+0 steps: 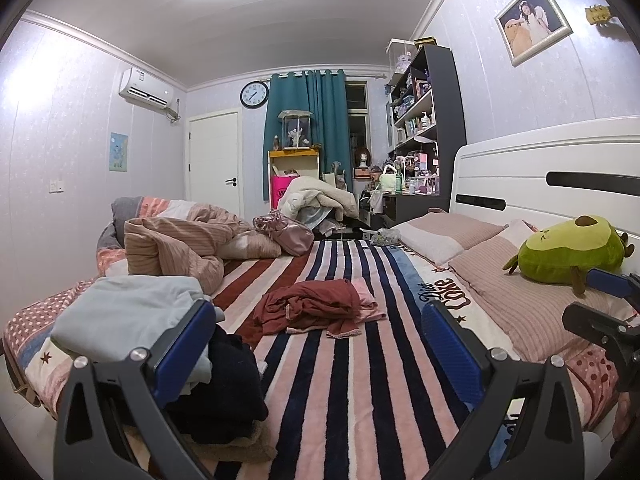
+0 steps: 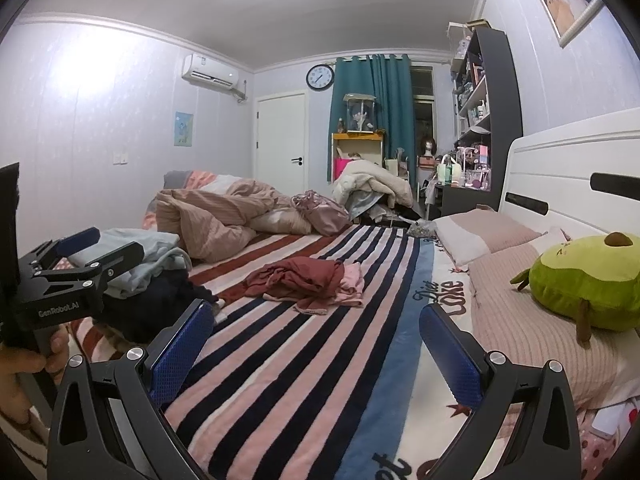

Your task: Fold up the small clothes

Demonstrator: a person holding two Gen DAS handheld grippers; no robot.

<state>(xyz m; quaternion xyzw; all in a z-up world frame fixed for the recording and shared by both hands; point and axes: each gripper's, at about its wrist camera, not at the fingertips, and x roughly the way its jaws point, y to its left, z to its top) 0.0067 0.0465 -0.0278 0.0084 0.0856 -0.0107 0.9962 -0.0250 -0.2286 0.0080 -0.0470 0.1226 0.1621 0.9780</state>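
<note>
A crumpled dark red garment lies on the striped blanket in the middle of the bed, with a pink piece under its right side. Both show in the right wrist view too: the red garment and the pink piece. My left gripper is open and empty, held above the blanket short of the red garment. My right gripper is open and empty, also short of it. The left gripper shows at the left of the right wrist view, and the right gripper at the right edge of the left wrist view.
A pile of light blue and dark navy clothes lies at the bed's left edge. A bunched striped duvet and a pink satin bag lie farther back. Pillows, a green avocado plush and the white headboard are on the right.
</note>
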